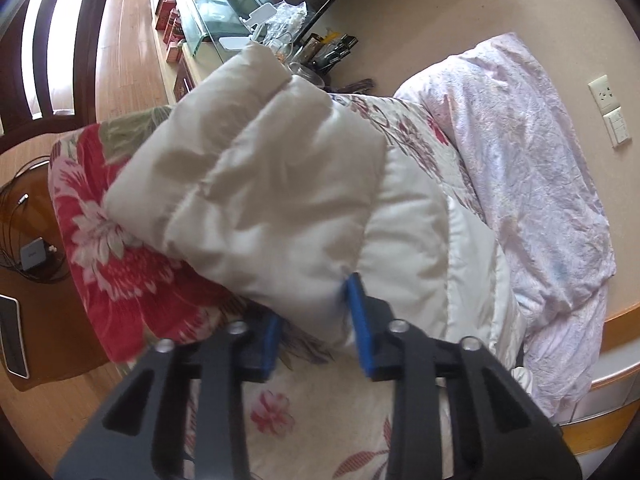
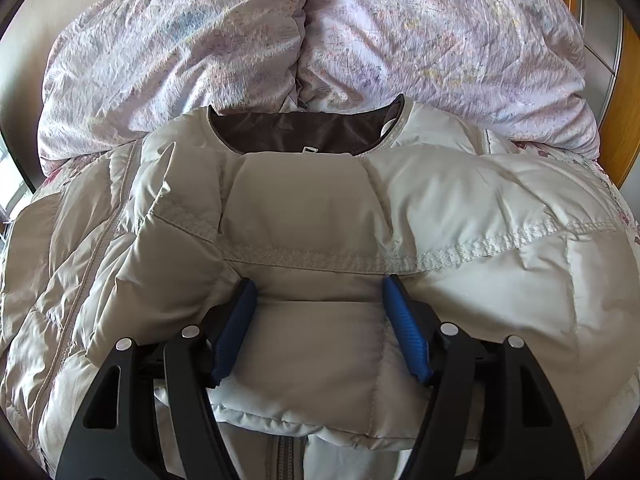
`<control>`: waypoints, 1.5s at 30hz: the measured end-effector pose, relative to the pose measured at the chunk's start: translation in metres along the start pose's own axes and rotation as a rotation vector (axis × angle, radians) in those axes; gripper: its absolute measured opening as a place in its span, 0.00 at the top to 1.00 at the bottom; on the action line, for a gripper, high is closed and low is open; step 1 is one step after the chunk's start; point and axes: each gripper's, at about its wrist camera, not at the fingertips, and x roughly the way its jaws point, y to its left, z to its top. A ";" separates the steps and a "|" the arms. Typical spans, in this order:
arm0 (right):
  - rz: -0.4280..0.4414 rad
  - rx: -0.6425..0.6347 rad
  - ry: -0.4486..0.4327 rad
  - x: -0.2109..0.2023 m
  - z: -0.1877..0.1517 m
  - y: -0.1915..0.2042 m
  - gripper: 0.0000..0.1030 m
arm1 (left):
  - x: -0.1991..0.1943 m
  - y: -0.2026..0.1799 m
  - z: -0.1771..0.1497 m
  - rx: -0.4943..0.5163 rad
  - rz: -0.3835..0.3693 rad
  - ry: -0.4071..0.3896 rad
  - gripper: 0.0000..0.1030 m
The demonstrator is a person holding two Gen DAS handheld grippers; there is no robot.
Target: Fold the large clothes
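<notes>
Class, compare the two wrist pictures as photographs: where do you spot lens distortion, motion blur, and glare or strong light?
Left wrist view: fisheye bending with dark corners, glare on the wooden floor, soft blur on the raised puffy sleeve and the left gripper. Right wrist view: same barrel bend, but sharper, with crisp stitching on the white jacket between the right gripper fingers; even daylight, brightest on the quilt.

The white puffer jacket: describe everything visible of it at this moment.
The white puffer jacket is a quilted, padded garment in smooth off-white fabric with stitched seams and a dark brown lining at the neck opening. It lies spread on the floral bedspread, collar toward the pale lilac duvet. A folded padded section sits between the right gripper pads, which press its sides. The left gripper pinches a lifted padded end, apparently a sleeve, raised off the bed.
</notes>
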 end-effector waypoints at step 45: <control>-0.112 0.230 -0.123 -0.105 -0.006 -0.152 0.28 | 0.022 -0.357 -0.316 1.174 -0.432 0.316 0.51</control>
